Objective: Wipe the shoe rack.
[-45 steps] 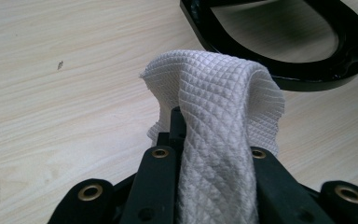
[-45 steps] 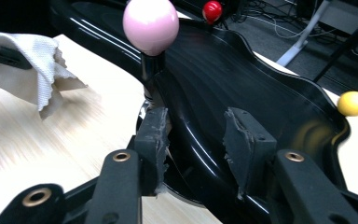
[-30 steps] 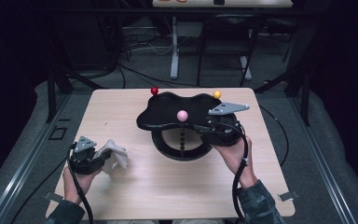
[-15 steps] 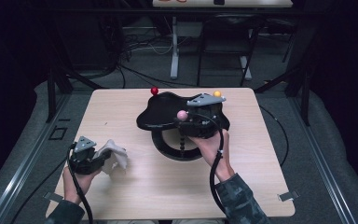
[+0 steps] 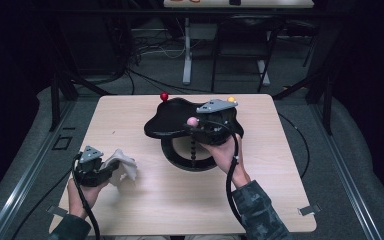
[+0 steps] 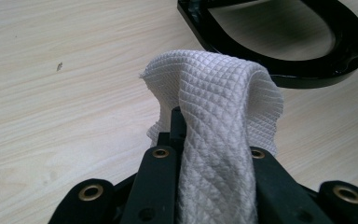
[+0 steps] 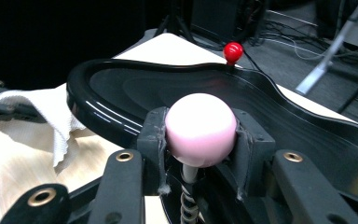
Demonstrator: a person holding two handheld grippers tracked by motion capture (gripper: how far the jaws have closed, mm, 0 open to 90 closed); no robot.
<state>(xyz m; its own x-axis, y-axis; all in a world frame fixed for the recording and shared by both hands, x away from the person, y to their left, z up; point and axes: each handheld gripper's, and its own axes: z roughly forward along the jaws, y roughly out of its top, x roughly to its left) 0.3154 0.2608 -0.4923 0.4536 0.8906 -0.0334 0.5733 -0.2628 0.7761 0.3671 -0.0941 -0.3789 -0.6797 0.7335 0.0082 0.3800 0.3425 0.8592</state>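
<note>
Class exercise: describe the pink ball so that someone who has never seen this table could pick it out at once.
Find the black wavy-edged tray raised on a ring base at the middle of the wooden table. At its near edge the right gripper is shut on the pink ball, which tops a twisted stem. The red ball and orange ball sit at the far edge, untouched.

No readable text, label, brand, number or sign on any surface in view.
</note>
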